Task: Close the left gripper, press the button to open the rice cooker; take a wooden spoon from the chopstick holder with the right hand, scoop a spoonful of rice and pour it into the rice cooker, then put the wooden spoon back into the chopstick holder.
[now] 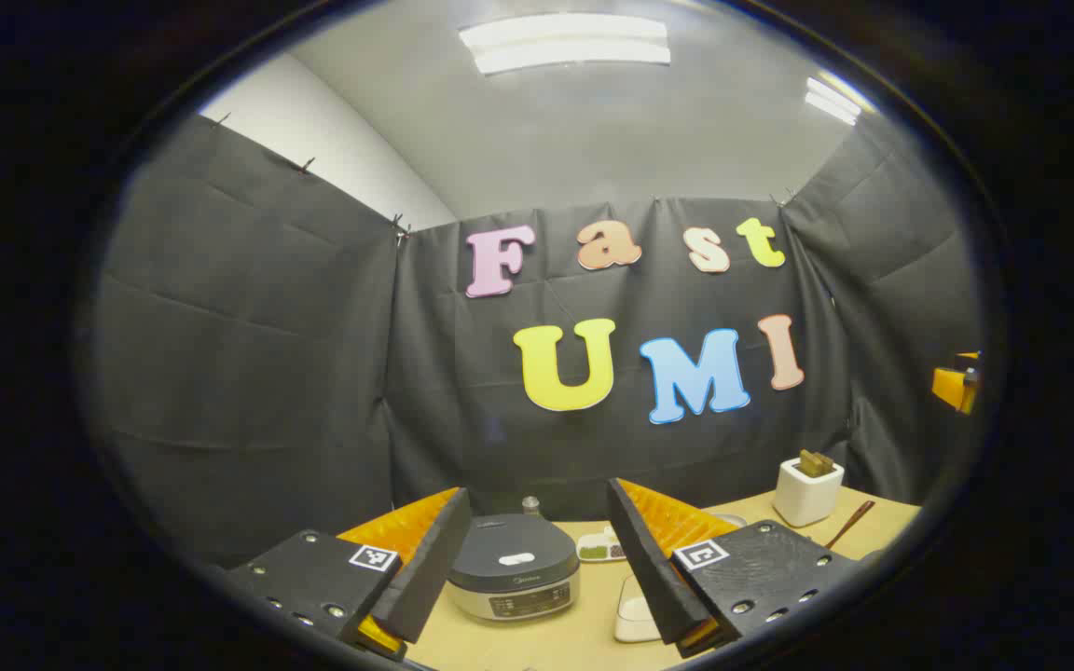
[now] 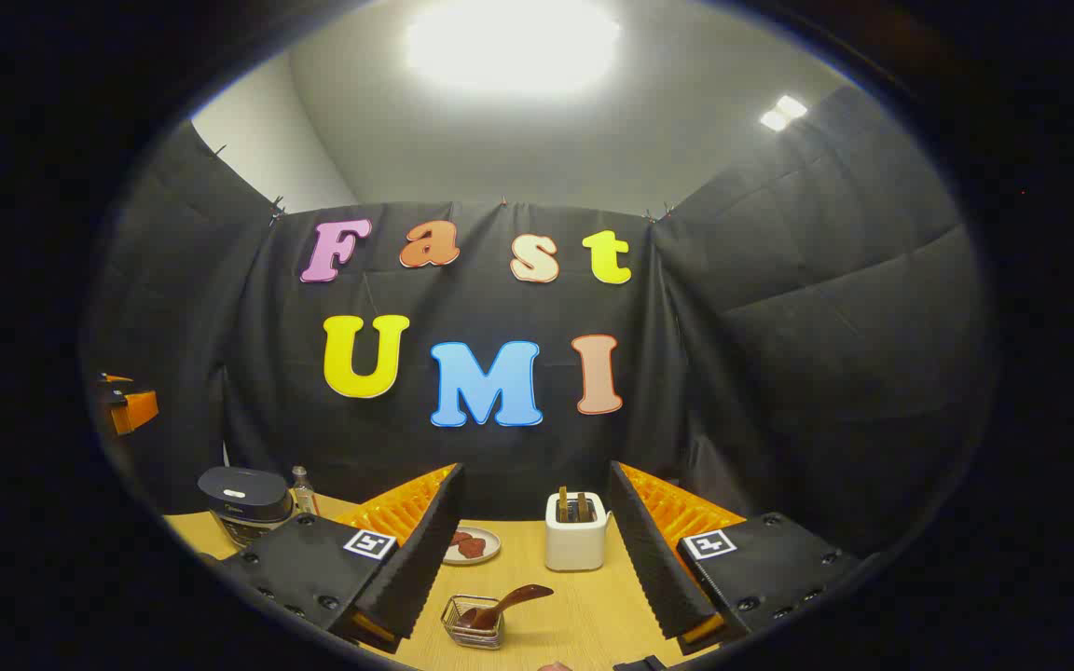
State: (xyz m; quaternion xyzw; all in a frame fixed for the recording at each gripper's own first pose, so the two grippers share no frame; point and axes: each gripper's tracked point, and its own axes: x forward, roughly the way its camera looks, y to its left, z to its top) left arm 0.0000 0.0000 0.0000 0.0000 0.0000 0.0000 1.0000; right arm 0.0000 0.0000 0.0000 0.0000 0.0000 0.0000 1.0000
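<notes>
The rice cooker (image 1: 514, 568), grey-lidded and closed, sits on the wooden table just ahead of my left gripper (image 1: 537, 491), framed between its open, empty fingers. It also stands far left as the rice cooker (image 2: 243, 503). My right gripper (image 2: 535, 469) is open and empty above the table. Ahead of it stands a white holder (image 2: 576, 531) with wooden pieces sticking out of the top. Nearer, a wooden spoon (image 2: 509, 601) rests in a small wire basket (image 2: 472, 624). The white holder (image 1: 807, 489) stands at the far right.
A white container (image 1: 635, 610) lies half hidden behind my left gripper's right finger, with a small dish (image 1: 600, 548) beyond it. A plate of reddish pieces (image 2: 472, 545) and a small bottle (image 2: 304, 489) stand near the back. Black cloth walls close the table in.
</notes>
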